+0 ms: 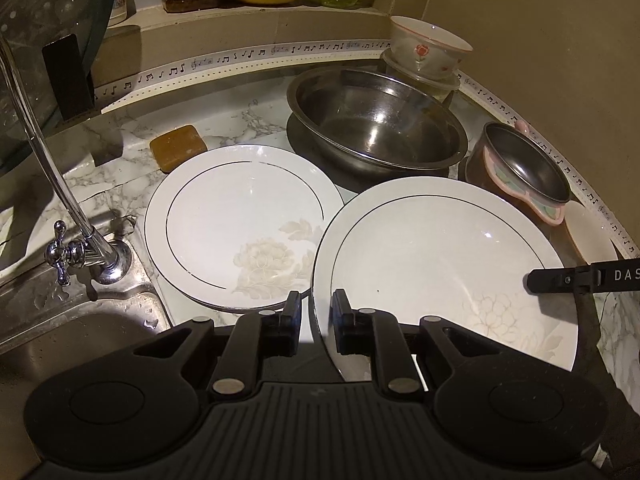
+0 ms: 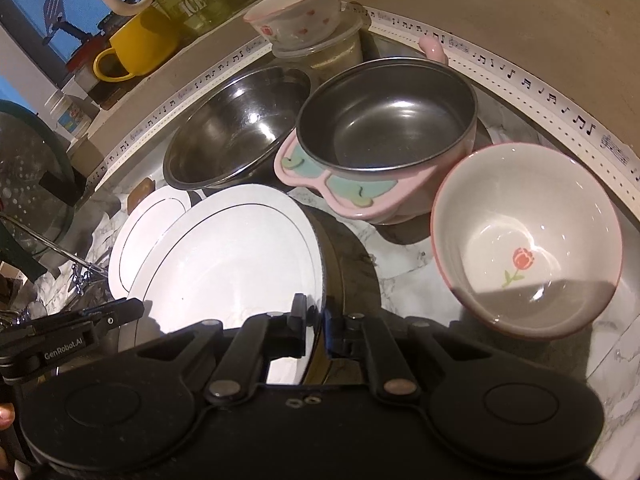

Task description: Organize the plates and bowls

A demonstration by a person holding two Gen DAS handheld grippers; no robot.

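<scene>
Left wrist view showed your left gripper (image 1: pixel 316 312) & right gripper (image 2: pixel 314 320) both pinched narrow on opposite rims of the near plate (image 1: pixel 440 248), tilted beside the flat plate (image 1: pixel 244 220), so you needed equal lift w/ level wrists onto it.

We see two white plates with thin dark rim lines and pale flower prints: one (image 1: pixel 244 224) lies flat on the marble counter, the other (image 1: pixel 440 272) is tilted up beside it. Behind them sit a large steel bowl (image 1: pixel 376 120), a steel bowl in a pink holder (image 2: pixel 384 136), and two rose-print bowls (image 2: pixel 528 240), one (image 2: pixel 296 12) stacked on a clear container.
</scene>
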